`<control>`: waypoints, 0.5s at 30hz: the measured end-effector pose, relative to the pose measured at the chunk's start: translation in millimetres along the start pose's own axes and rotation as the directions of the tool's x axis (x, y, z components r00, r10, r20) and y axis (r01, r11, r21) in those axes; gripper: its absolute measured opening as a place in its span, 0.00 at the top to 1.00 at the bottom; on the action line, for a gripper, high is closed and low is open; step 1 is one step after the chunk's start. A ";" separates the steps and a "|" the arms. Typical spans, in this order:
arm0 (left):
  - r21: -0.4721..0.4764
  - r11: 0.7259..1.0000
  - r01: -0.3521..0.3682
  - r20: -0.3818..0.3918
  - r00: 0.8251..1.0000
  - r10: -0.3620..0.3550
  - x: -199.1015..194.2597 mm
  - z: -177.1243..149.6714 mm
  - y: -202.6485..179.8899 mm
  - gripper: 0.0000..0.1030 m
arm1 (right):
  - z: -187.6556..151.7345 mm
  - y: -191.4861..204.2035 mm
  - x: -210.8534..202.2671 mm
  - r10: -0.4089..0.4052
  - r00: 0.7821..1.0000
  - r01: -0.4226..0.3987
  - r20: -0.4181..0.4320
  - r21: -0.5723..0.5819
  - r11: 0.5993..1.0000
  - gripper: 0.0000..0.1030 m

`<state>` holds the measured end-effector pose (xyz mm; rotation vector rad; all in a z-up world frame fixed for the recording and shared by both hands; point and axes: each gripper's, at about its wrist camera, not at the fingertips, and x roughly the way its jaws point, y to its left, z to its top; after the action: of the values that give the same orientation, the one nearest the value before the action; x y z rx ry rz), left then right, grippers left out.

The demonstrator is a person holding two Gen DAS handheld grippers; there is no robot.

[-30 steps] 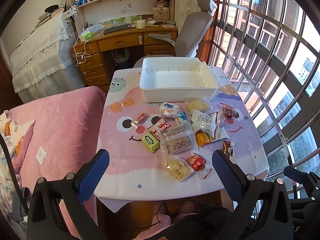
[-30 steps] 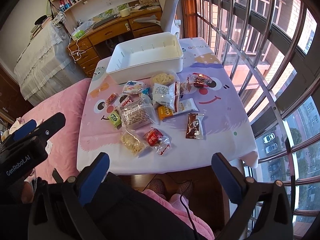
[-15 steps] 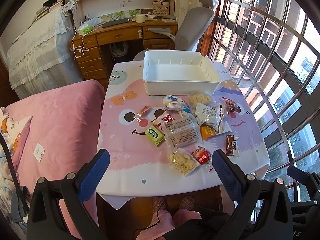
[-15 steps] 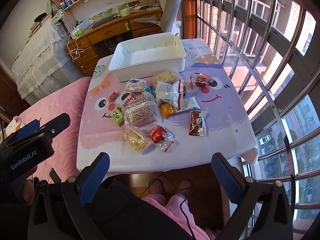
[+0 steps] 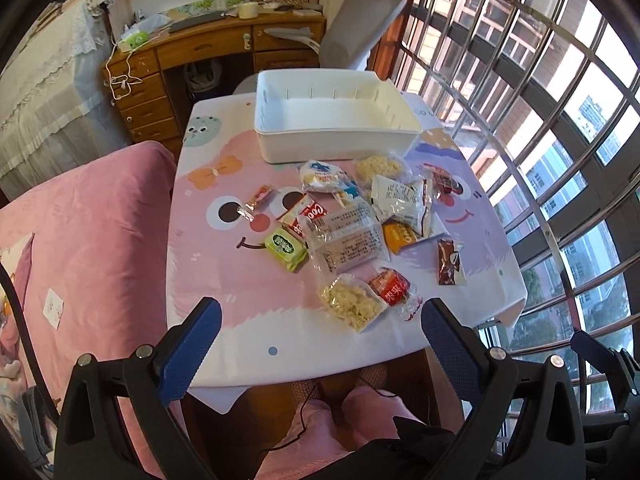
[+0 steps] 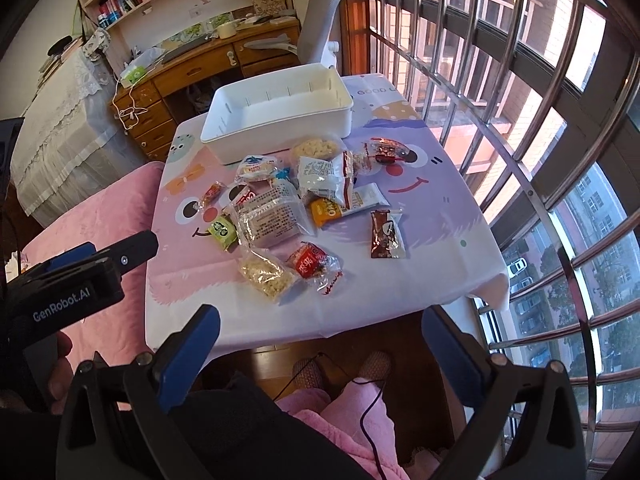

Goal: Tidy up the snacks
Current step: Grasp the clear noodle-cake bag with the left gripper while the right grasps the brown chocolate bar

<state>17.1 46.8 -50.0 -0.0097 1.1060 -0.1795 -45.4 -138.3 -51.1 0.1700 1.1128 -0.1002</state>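
Snack packets (image 5: 352, 236) scattered on cartoon-print tablecloth (image 5: 208, 280), before empty white plastic bin (image 5: 336, 142). Left gripper (image 5: 320, 332) and right gripper (image 6: 320, 336) above near edge, fingers apart, holding nothing.

Print on clear wrapper (image 5: 347, 240) too small to read; orange packet (image 5: 401, 235) partly covered, perhaps chips.

White bin (image 5: 336, 142), pink-and-lilac cartoon-face tablecloth (image 5: 224, 280), green packet (image 5: 285, 246), blue-padded tools.

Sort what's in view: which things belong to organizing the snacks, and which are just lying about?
Job: white bin, empty; snack packets loose on the table, e.g. green packet, brown packet, red packet; left gripper and right gripper, both open.

Bystanders: wooden desk, office chair, pink bedcover.
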 end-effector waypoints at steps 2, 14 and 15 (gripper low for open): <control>0.003 1.000 0.004 -0.026 1.000 -0.004 7.4 0.5 -3.0 0.03 | 0.1 -4.3 2.8 -0.005 1.000 0.005 -0.009 0.019 1.000 0.02; -0.151 0.984 -0.098 -0.202 0.977 0.066 84.4 0.3 -11.6 0.03 | 18.0 -50.7 61.0 0.036 0.987 -0.029 -0.158 0.049 0.998 0.08; -0.162 0.981 -0.108 -0.210 0.975 0.073 90.0 -0.3 -12.5 0.03 | 20.7 -56.4 67.4 0.045 0.984 -0.036 -0.171 0.054 0.998 0.09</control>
<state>54.3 21.0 -128.8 -0.0976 1.3215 -0.0012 -6.8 -197.3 -107.6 0.2500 1.2792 -0.0783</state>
